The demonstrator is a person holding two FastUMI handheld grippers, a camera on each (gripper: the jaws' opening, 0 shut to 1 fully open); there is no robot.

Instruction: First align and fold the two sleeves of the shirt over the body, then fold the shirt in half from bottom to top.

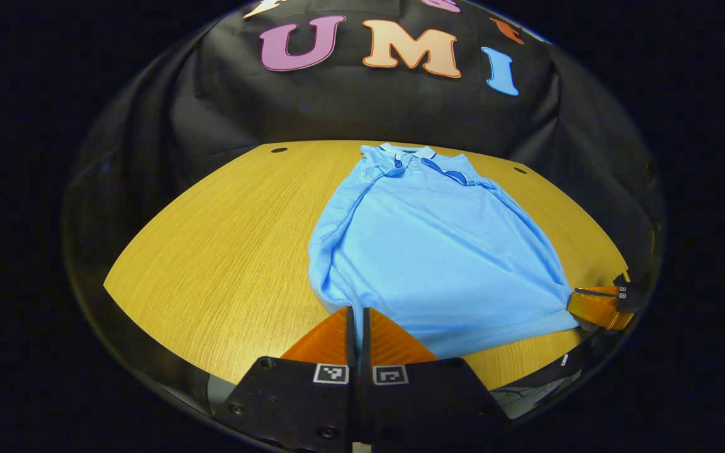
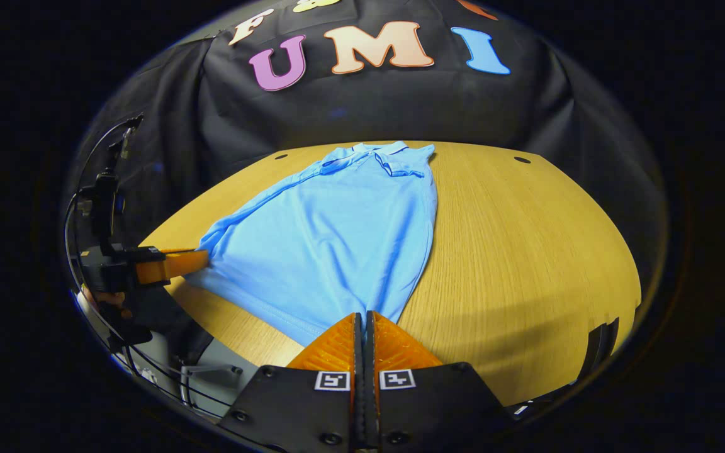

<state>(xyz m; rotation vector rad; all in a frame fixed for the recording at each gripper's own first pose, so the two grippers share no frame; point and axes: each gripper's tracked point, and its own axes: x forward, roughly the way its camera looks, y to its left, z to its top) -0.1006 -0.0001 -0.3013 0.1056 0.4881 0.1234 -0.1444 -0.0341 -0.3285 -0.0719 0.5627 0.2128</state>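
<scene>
Wooden tabletop [image 1: 211,264] carries blue shirt [image 1: 432,251], sleeves folded in, collar far. Left gripper [image 1: 359,327] pinches near hem corner; right gripper [image 2: 364,330] pinches other corner.

Wooden table [image 1: 224,251] before creased black cloth wall [image 1: 369,113]

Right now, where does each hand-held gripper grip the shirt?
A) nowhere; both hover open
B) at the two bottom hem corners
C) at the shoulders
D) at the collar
B: the left hand-held gripper and right hand-held gripper are each shut on a hem corner of the shirt; its collar lies at the far end.
</scene>
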